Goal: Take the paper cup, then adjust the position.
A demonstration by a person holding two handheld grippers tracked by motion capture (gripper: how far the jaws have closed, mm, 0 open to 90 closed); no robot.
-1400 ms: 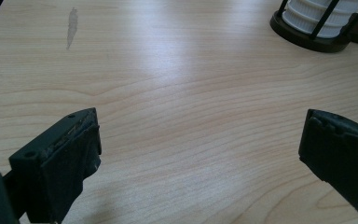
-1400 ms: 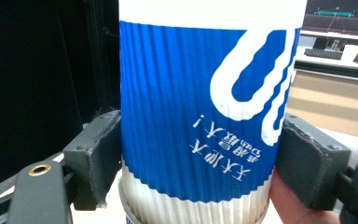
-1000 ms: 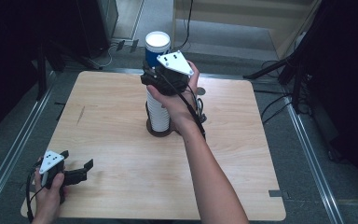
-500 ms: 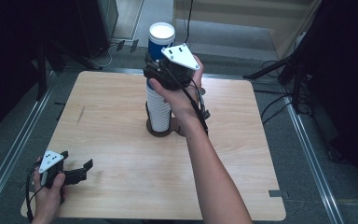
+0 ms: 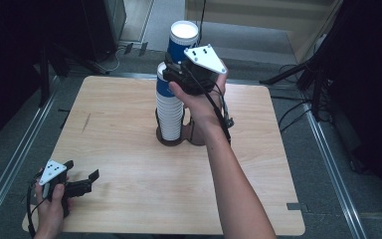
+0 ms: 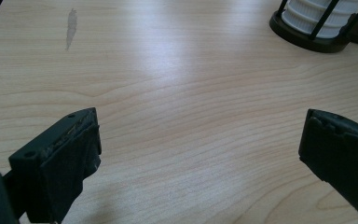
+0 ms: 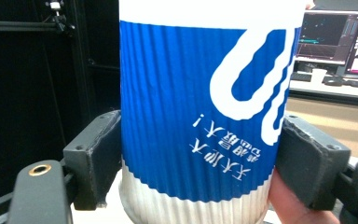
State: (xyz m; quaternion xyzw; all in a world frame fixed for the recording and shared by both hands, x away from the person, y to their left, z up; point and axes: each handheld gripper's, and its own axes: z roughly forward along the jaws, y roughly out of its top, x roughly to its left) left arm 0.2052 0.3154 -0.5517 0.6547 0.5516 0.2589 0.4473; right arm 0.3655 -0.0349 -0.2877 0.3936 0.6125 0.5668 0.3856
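My right gripper (image 5: pixel 177 68) is shut on a blue and white ribbed paper cup (image 5: pixel 183 42), held upside down in the air above the table's far middle. In the right gripper view both pads (image 7: pixel 98 158) press the sides of the cup (image 7: pixel 200 107), whose print reads inverted. Just below it a tall stack of the same cups (image 5: pixel 169 112) stands in a black wire holder (image 5: pixel 172 141). My left gripper (image 5: pixel 83 170) rests open near the table's front left corner, with nothing but bare wood between its pads (image 6: pixel 74 158). The holder (image 6: pixel 307 41) shows far off in the left gripper view.
A second dark base (image 5: pixel 198 137) sits right of the holder. The wooden table (image 5: pixel 129 189) has a faint dark smear (image 5: pixel 86 122) at its left. Metal rails (image 5: pixel 25 144) run along the floor on both sides. Monitors (image 7: pixel 328 39) glow behind the cup.
My right gripper has lifted the top cup higher off the stack, and a gap of blue now shows below it. The left gripper has stayed put.
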